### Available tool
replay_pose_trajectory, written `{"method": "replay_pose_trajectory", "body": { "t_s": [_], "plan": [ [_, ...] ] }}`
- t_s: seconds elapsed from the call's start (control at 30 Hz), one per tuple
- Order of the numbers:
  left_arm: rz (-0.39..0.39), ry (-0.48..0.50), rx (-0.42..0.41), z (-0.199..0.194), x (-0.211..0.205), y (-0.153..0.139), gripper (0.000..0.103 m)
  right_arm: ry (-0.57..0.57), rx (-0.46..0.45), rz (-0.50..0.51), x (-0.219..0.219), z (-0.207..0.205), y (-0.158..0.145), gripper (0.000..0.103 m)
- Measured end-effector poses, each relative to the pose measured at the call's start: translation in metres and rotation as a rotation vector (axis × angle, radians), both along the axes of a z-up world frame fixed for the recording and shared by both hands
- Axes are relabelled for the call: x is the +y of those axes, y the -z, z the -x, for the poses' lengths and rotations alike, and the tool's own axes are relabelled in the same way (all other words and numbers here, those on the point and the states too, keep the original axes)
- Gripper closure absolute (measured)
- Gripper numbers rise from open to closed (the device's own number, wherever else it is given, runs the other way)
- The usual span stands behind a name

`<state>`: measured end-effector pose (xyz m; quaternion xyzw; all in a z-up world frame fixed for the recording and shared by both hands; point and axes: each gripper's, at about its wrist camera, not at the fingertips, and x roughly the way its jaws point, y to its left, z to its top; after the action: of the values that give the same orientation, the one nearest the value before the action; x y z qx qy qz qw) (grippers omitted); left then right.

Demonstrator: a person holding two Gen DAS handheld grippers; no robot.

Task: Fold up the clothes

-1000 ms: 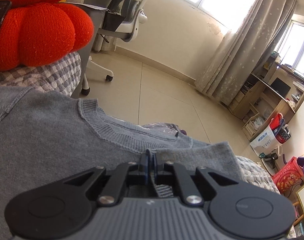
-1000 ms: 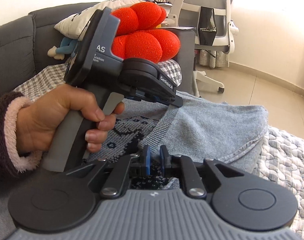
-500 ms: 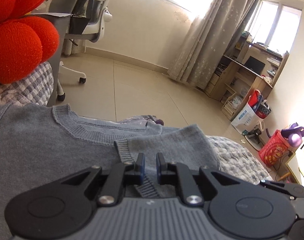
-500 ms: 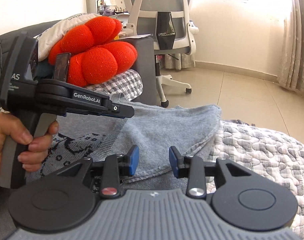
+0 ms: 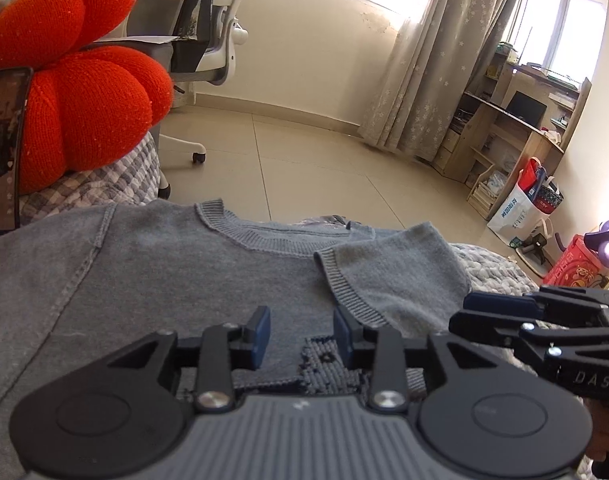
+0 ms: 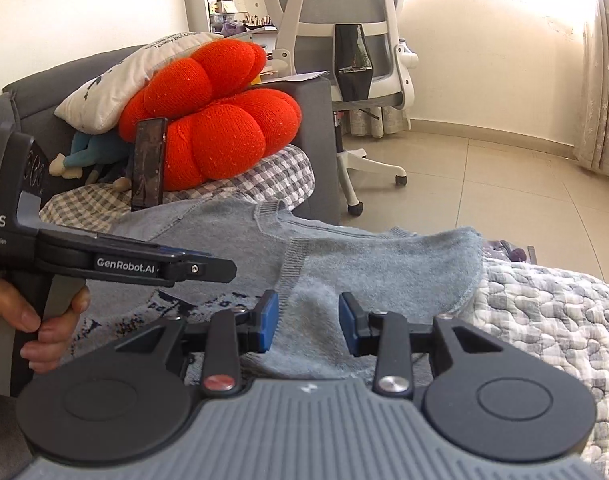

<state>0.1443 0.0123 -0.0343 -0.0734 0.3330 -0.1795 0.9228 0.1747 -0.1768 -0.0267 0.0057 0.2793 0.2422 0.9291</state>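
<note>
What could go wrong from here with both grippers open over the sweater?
1. The folded-in sleeve lies loose on the sweater; neither the left gripper nor the right gripper holds it, so it may slide off.
2. The phone leans against the red cushion by the sweater's shoulder; tugging the fabric could topple it.

A plump orange knitted cushion (image 6: 212, 128) sits on a grey checked blanket (image 6: 272, 176) with a phone (image 6: 147, 164) propped upright against it, a white printed pillow (image 6: 120, 88) leaning behind, a white office chair (image 6: 344, 40) beyond the sofa arm, and a pale curtain (image 5: 436, 72) beside a wooden desk (image 5: 516, 132).
</note>
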Motion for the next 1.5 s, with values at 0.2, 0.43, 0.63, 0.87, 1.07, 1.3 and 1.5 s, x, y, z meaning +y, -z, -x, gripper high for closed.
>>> {"method": "replay_pose_trajectory", "body": {
  "t_s": [0.2, 0.43, 0.63, 0.87, 1.07, 1.3, 1.5],
  "plan": [
    [0.005, -0.087, 0.015, 0.016, 0.056, -0.002, 0.057, -0.057, 0.015, -0.052, 0.036, -0.011, -0.010, 0.065],
    [0.035, -0.239, 0.012, 0.020, 0.122, 0.000, 0.053, -0.114, 0.049, -0.080, 0.086, -0.032, -0.013, 0.065],
    [0.082, -0.371, 0.013, 0.015, 0.172, 0.006, 0.053, -0.161, 0.079, -0.101, 0.125, -0.048, -0.007, 0.063],
    [0.151, -0.482, 0.047, 0.009, 0.212, 0.029, 0.053, -0.184, 0.121, -0.106, 0.151, -0.062, 0.018, 0.063],
    [0.194, -0.486, 0.039, 0.000, 0.223, 0.037, 0.053, -0.180, 0.170, -0.076, 0.151, -0.063, 0.036, 0.060],
    [0.221, -0.467, 0.048, -0.018, 0.229, 0.037, 0.053, -0.205, 0.214, 0.022, 0.141, -0.053, 0.015, 0.056],
    [0.239, -0.454, 0.013, -0.031, 0.237, 0.042, 0.054, -0.174, 0.257, 0.015, 0.138, -0.054, -0.006, 0.056]
  ]
}}
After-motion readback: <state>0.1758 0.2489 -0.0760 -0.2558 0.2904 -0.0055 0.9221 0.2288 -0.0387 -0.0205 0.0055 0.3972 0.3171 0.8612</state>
